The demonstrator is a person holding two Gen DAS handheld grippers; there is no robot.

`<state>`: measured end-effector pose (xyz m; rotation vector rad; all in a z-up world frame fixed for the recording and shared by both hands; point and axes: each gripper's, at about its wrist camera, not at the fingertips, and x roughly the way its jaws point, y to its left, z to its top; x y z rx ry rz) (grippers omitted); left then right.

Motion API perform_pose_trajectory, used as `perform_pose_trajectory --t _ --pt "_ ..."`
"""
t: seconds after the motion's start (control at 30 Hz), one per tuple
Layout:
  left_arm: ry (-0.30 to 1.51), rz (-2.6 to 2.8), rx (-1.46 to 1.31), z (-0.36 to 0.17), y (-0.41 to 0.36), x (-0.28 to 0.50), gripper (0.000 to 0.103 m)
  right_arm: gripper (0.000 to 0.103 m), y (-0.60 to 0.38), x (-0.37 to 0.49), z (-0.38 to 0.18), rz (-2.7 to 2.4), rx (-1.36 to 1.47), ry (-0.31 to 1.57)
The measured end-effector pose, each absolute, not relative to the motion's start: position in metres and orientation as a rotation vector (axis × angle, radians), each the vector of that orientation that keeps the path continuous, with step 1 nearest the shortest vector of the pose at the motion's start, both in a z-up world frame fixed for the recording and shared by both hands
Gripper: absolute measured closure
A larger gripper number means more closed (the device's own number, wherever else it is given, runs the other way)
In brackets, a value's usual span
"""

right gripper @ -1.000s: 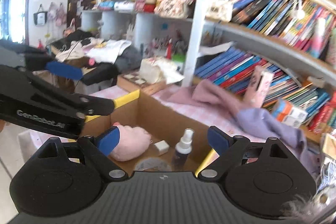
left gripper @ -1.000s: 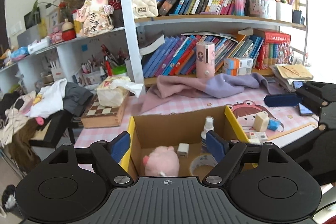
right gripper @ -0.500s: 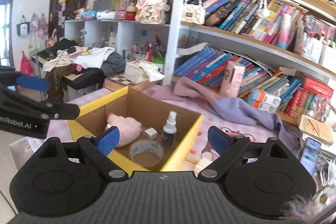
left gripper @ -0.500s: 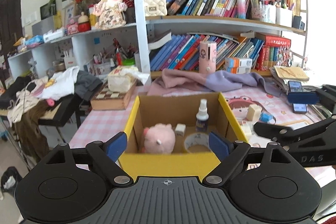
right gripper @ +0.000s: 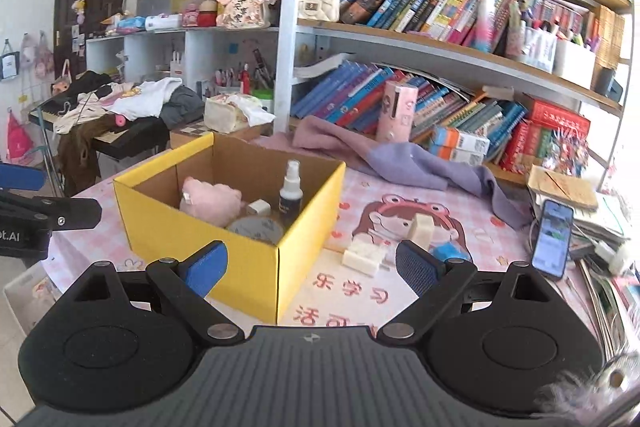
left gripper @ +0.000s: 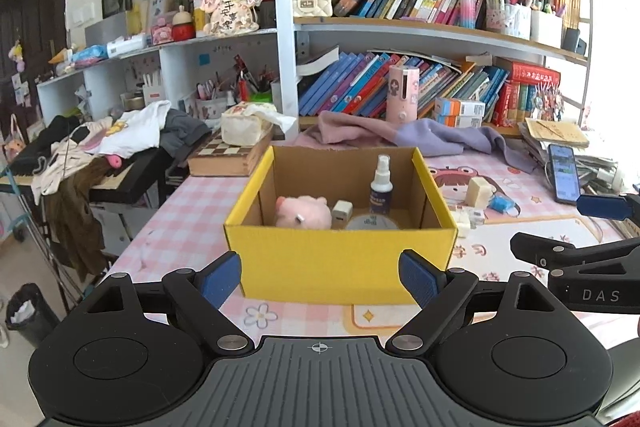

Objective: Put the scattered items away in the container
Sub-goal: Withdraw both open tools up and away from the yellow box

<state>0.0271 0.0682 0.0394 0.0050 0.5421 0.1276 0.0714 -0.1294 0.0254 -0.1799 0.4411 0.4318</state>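
A yellow cardboard box (left gripper: 340, 259) (right gripper: 244, 267) stands on the pink checked table. Inside it are a pink plush pig (left gripper: 303, 211) (right gripper: 210, 203), a spray bottle (left gripper: 379, 187) (right gripper: 291, 191), a small white cube (left gripper: 341, 211) (right gripper: 258, 207) and a roll of tape (left gripper: 372, 223) (right gripper: 256, 227). Right of the box lie a cream block (left gripper: 479, 190) (right gripper: 423, 227), a blue item (left gripper: 500, 205) (right gripper: 448, 251) and a white piece (right gripper: 362, 255). My left gripper (left gripper: 320, 277) is open and empty, in front of the box. My right gripper (right gripper: 310, 265) is open and empty, at the box's front right corner.
A phone (right gripper: 554, 239) (left gripper: 562, 173) lies at the right on stacked papers. A purple cloth (left gripper: 400, 135) lies behind the box, before a bookshelf (right gripper: 440, 39). A chessboard box (left gripper: 228, 155) and tissue pack (left gripper: 248, 125) sit at back left. The table's left edge drops off toward a clothes-covered keyboard (left gripper: 100, 163).
Both grippers have pulled back and up from over the box; the box now sits farther ahead and its yellow front wall shows. Both stay open and empty.
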Motion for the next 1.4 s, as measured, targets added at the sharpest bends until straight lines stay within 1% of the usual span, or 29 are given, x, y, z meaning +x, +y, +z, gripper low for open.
perform_pose_trajectory --t 0.27,0.5,0.57,1.03,1.4 --pt "0.618 0.118 0.041 0.013 0.05 0.009 0.012 0.009 -0.131 0.041 0.001 0.448 -0.236 0.511" --pt "0.65 0.107 0.048 0.0 0.044 0.0 0.012 0.008 -0.13 0.029 -0.006 0.453 -0.262 0.536" --pt "0.66 0.106 0.043 -0.003 0.043 -0.002 0.012 0.007 -0.13 0.027 -0.008 0.452 -0.269 0.545" --pt "0.683 0.093 0.033 -0.01 0.045 -0.007 0.012 0.004 -0.131 0.027 -0.01 0.425 -0.268 0.59" --pt "0.754 0.024 0.031 -0.022 0.035 0.004 0.012 0.003 -0.139 0.031 -0.019 0.385 -0.283 0.662"
